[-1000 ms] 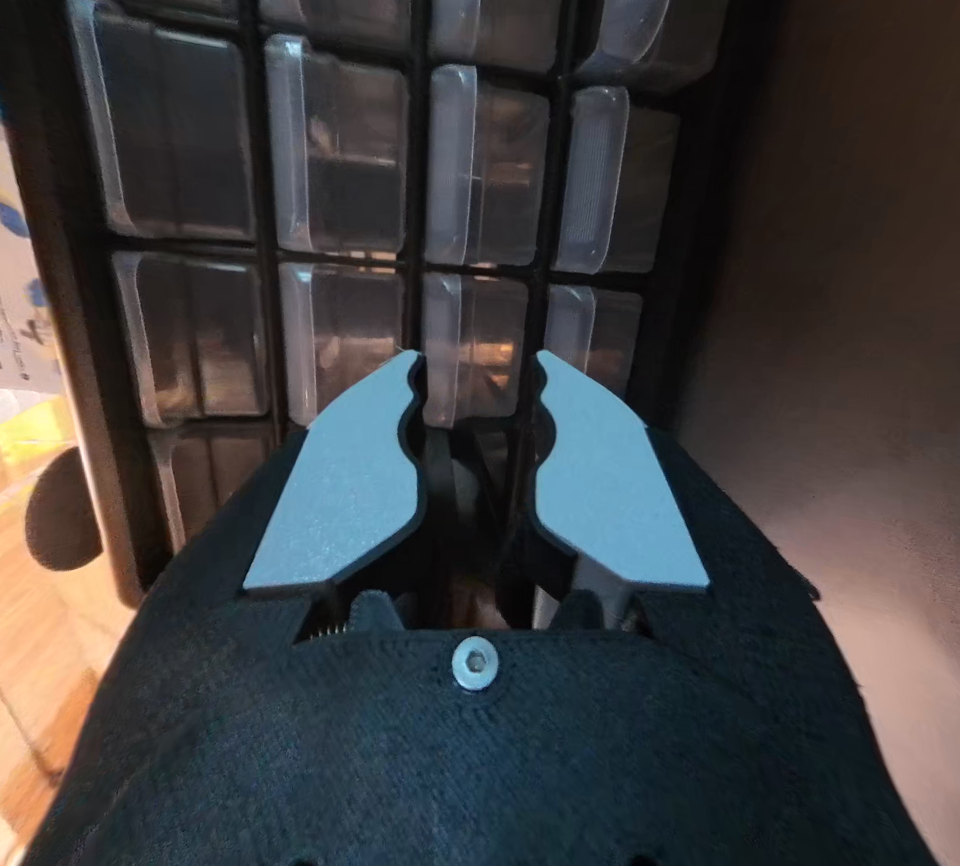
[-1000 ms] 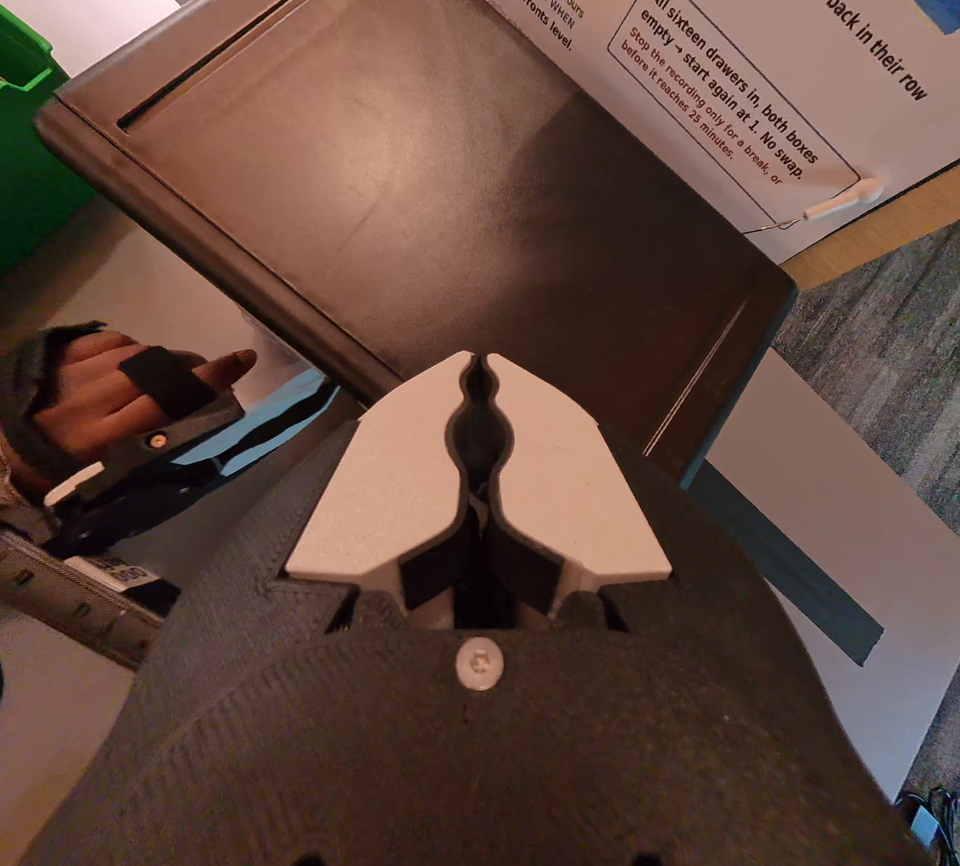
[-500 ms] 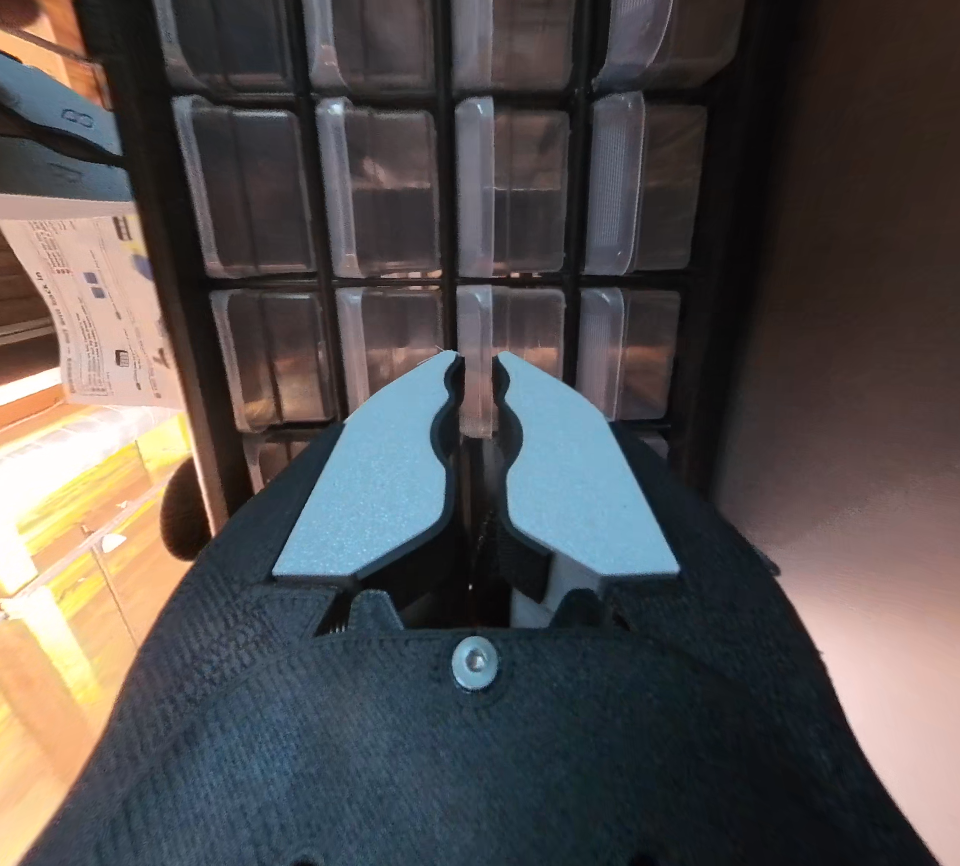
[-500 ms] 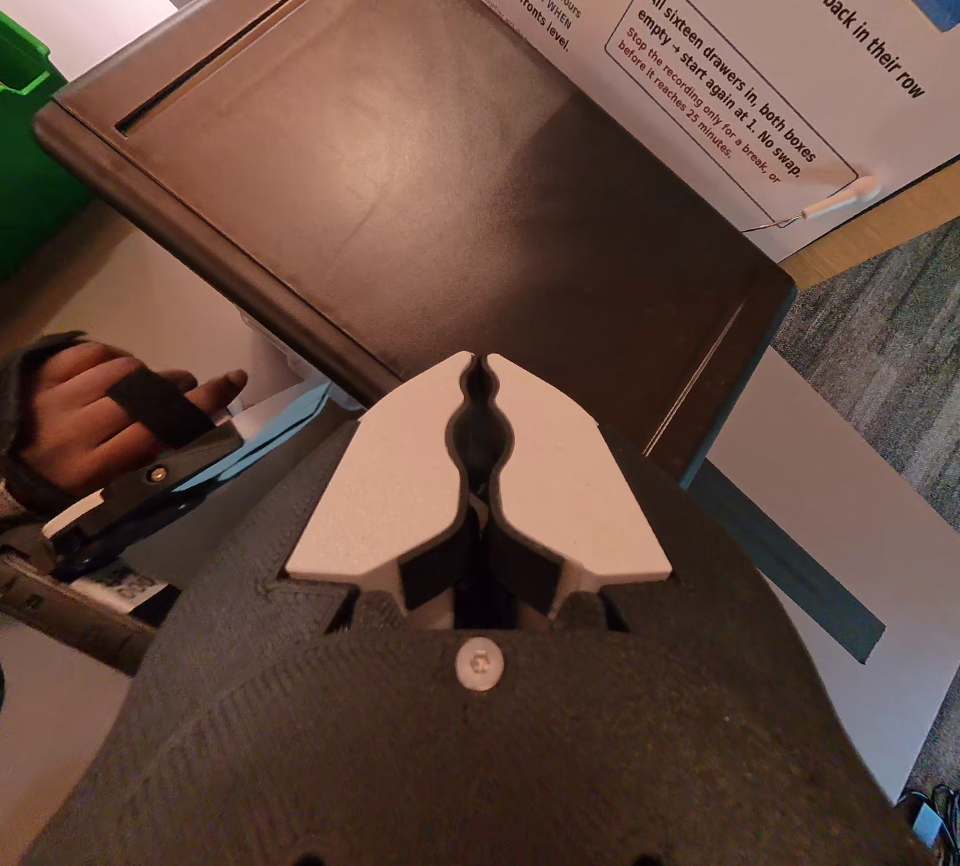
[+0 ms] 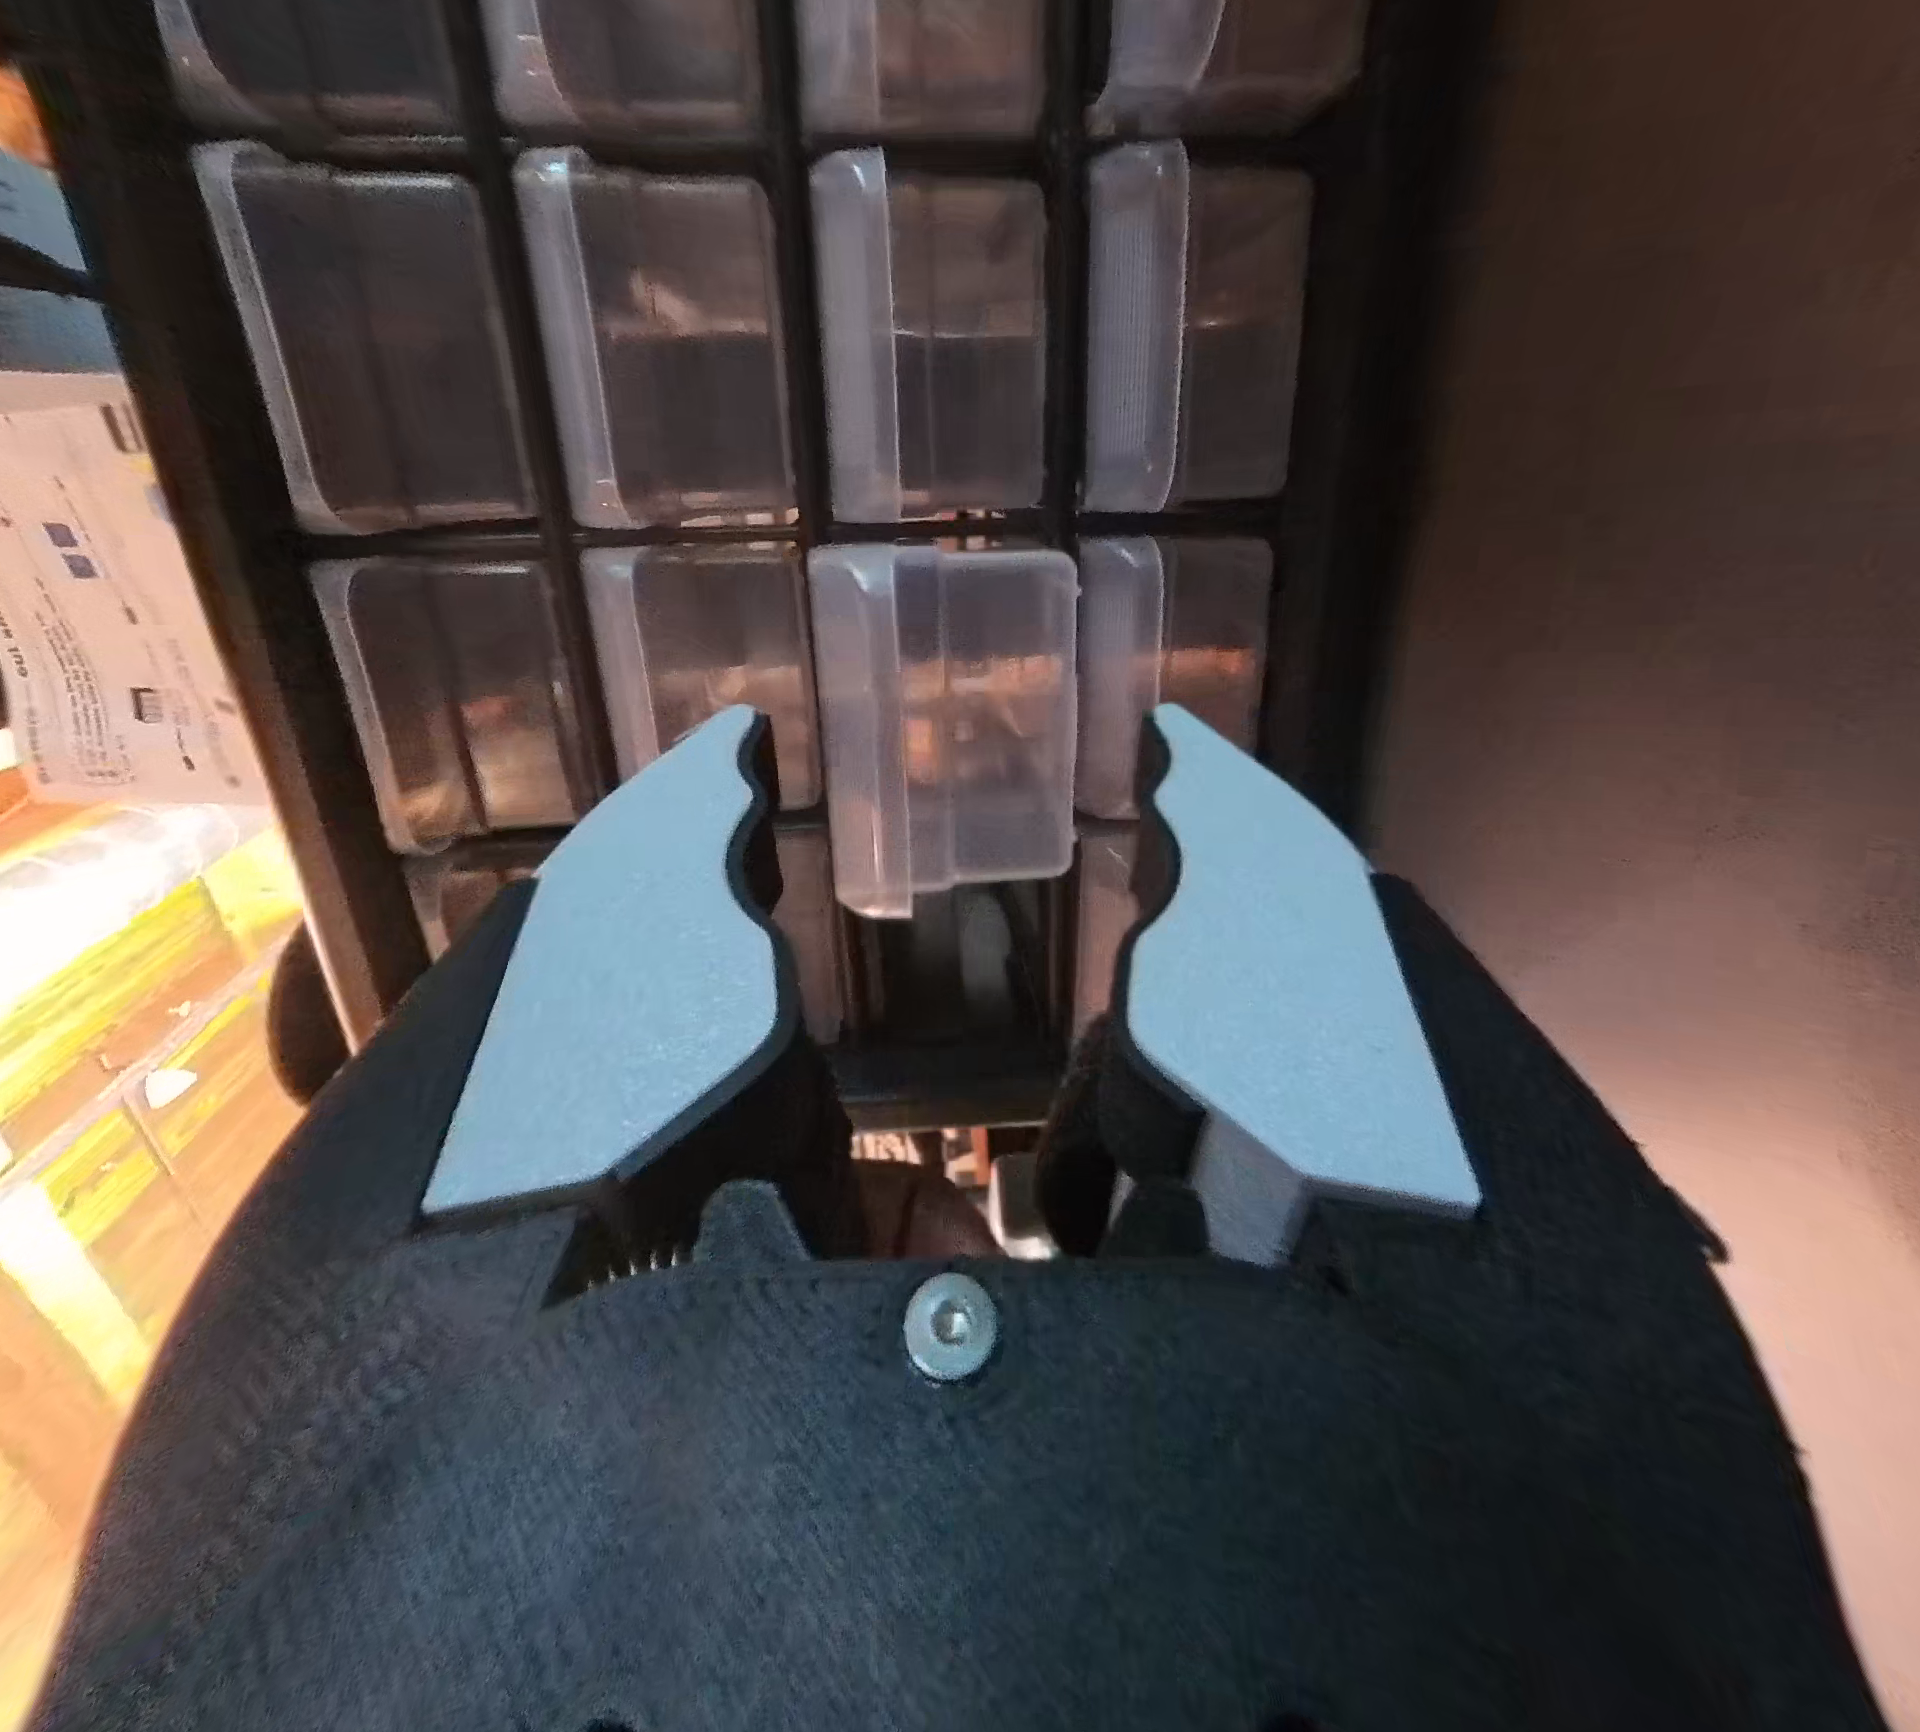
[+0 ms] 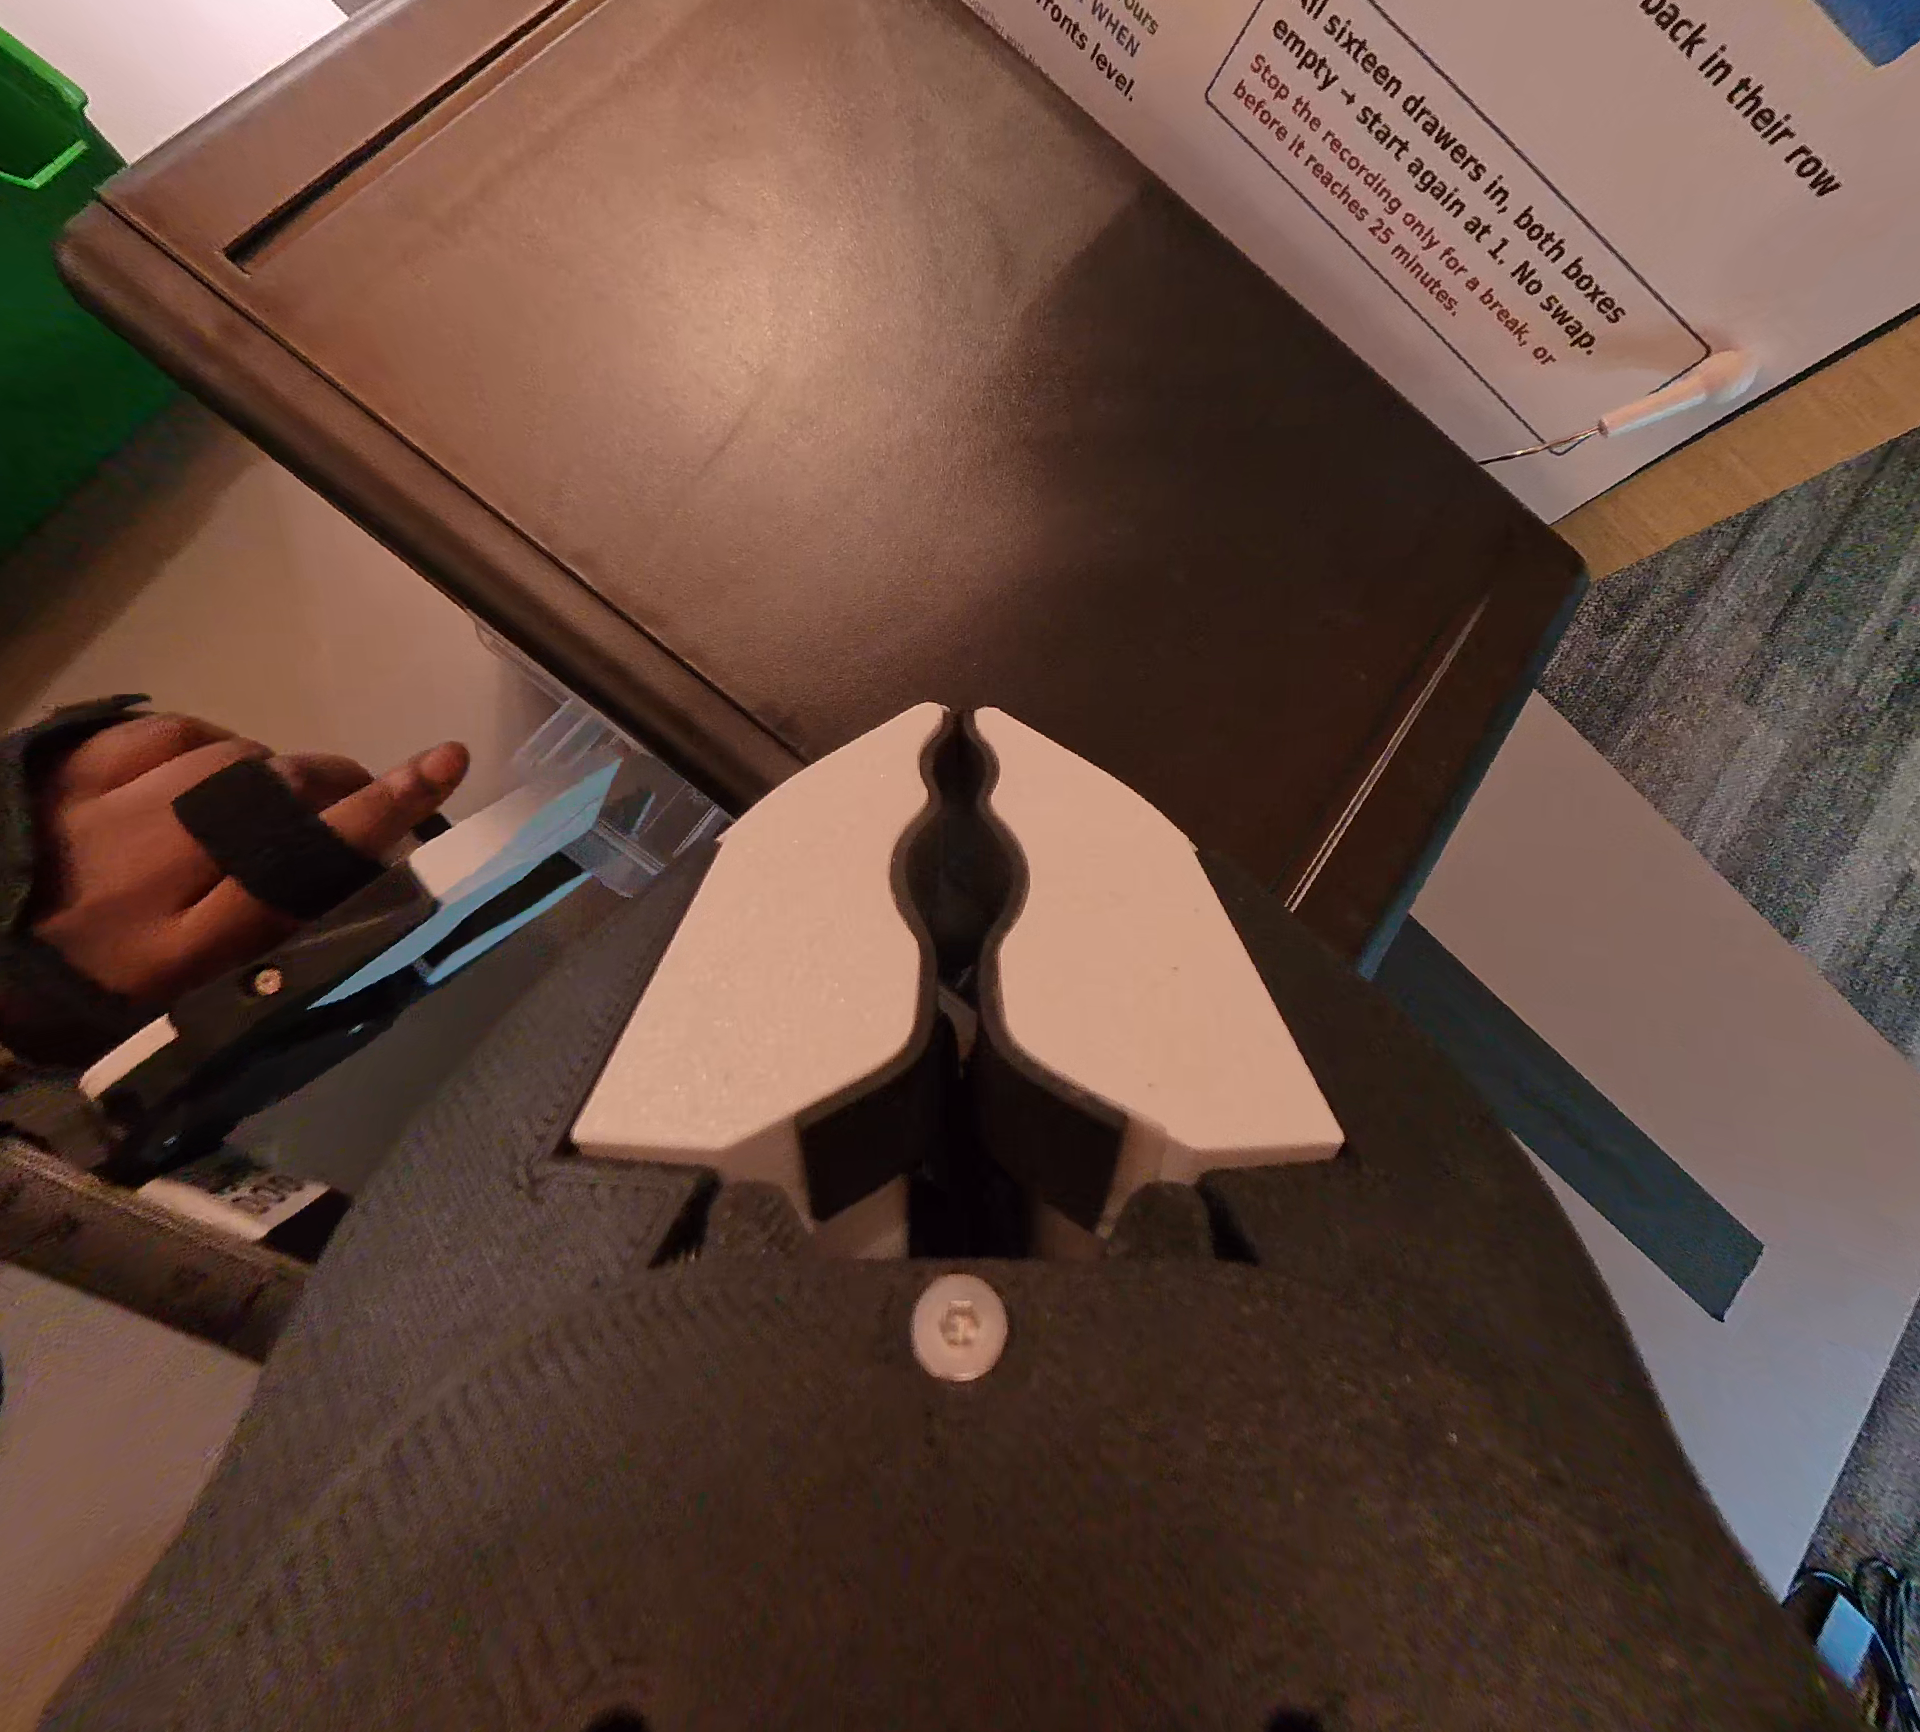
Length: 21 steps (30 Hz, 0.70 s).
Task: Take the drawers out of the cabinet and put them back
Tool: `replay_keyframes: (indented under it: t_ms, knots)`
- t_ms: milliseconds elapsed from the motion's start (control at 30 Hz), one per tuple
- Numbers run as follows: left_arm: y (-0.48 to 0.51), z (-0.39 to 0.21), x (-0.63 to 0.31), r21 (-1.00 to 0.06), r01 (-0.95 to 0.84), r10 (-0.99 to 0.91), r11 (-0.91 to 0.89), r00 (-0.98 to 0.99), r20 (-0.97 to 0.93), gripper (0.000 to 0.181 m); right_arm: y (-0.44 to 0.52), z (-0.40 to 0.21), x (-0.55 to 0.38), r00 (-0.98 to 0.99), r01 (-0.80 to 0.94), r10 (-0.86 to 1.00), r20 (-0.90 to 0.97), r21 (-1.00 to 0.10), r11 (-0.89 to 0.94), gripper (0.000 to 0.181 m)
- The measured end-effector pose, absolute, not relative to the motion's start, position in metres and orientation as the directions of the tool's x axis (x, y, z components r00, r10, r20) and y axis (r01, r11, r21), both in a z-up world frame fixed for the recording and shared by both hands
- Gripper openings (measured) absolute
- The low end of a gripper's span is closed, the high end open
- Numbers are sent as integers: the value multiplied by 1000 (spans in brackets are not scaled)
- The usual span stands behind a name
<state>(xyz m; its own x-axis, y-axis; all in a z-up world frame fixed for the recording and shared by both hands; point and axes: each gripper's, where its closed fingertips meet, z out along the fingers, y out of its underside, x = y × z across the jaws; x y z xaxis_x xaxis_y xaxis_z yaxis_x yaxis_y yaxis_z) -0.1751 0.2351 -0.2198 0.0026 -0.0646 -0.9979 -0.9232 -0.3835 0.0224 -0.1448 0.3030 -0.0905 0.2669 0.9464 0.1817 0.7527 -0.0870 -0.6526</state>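
Observation:
In the left wrist view, the black cabinet (image 5: 1335,435) fills the frame with its grid of clear plastic drawers. One clear drawer (image 5: 977,747) sticks out of its slot toward me, in front of its neighbours. My left gripper (image 5: 954,714) is open, with a fingertip on each side of that drawer and a gap to each. A dark slot (image 5: 951,986) shows just below the drawer. In the right wrist view, my right gripper (image 6: 961,716) is shut and empty over the front edge of the cabinet's dark top (image 6: 831,311). The left gripper (image 6: 499,861) shows there too, below the cabinet's edge.
A hand (image 6: 156,841) holds the left gripper. A white instruction poster (image 6: 1507,72) stands behind the cabinet. A green bin (image 6: 52,311) is at the far left and grey carpet (image 6: 1766,695) at the right. A plain brown wall (image 5: 1662,539) borders the cabinet's side.
My left gripper went from nearly shut to wide open. One clear drawer now sticks out of the cabinet between its fingers. The right gripper has stayed shut and still.

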Motion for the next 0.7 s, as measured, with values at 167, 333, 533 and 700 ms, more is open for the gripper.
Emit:
replay_keyframes:
  t_ms: [167, 333, 533, 700]
  knots:
    - [233, -219, -173, 68, -928, -74, -367, -43, -996, 45, 303, -90, -145, 265, 746, 949, 173, -660, -89, 2]
    - [210, -218, -159, 67, -933, -82, -353, -40, -996, 45, 303, -91, -145, 266, 745, 948, 175, -662, -87, 3]
    - [180, -215, -137, 17, -947, -97, -322, 16, -995, 45, 303, -91, -145, 272, 747, 945, 179, -658, -91, 2]
    - [159, -212, -121, -30, -951, -137, -306, 75, -988, 45, 303, -91, -145, 276, 751, 944, 183, -653, -93, 0]
